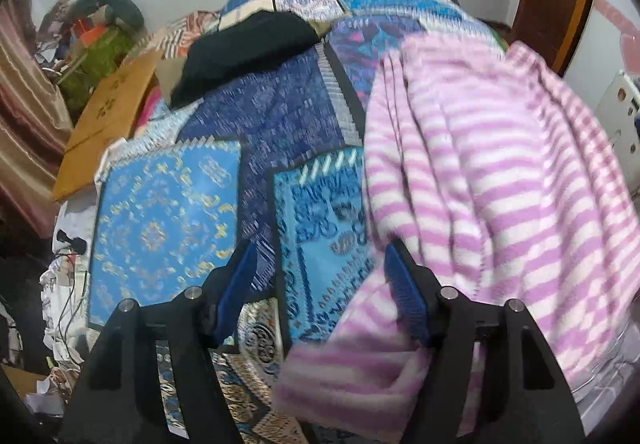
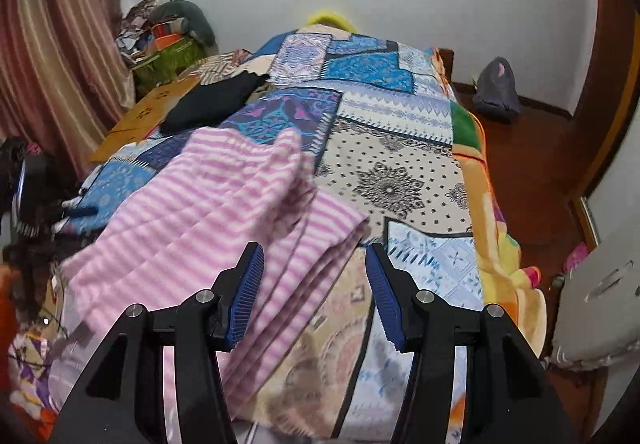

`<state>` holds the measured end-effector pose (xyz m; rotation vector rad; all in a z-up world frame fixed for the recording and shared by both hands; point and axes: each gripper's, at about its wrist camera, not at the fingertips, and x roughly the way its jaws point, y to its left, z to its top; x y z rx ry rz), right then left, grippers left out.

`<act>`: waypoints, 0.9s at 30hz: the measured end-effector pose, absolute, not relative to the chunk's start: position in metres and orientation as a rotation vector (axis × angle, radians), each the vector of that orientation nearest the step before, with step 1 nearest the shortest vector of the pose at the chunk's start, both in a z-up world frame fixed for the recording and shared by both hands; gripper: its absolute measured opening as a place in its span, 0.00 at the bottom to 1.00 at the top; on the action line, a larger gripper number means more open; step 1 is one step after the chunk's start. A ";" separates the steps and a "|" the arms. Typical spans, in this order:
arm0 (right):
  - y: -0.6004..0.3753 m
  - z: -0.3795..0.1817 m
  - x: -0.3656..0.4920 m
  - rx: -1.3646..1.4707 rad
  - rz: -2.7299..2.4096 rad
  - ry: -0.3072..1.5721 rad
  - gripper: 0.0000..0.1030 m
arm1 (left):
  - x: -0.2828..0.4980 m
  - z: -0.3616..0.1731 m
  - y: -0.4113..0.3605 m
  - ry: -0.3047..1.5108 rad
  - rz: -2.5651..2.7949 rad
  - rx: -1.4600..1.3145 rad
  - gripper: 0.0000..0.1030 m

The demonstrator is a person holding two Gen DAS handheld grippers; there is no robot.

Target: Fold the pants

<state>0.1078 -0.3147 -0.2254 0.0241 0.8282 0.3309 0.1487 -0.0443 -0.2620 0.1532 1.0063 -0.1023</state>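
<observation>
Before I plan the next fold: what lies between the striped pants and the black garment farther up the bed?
Only bare patchwork bedspread separates the striped pants from the black garment, shown best in the right wrist view.

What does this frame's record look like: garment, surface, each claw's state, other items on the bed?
garment: pink-and-white striped fleece pants, partly folded in layers, lying on the bed
surface: patchwork bedspread in blue and cream prints
left claw: open, pants edge lying between its jaws, not clamped
right claw: open, over the pants' near edge
other items: black garment at the far left of the bed, cardboard box beside it
fold status: not finished; layers uneven
</observation>
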 end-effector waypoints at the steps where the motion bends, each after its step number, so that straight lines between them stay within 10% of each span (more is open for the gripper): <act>1: -0.310 -0.225 0.101 0.024 0.344 0.826 0.48 | 0.150 -0.254 -0.043 0.991 -0.104 0.141 0.65; 10: -0.292 -0.253 0.084 0.155 0.403 0.865 0.48 | 0.196 -0.208 -0.074 0.906 -0.222 0.130 0.76; 27: -0.291 -0.316 0.137 0.159 0.408 0.970 0.59 | 0.314 -0.289 -0.125 1.081 -0.361 0.266 0.80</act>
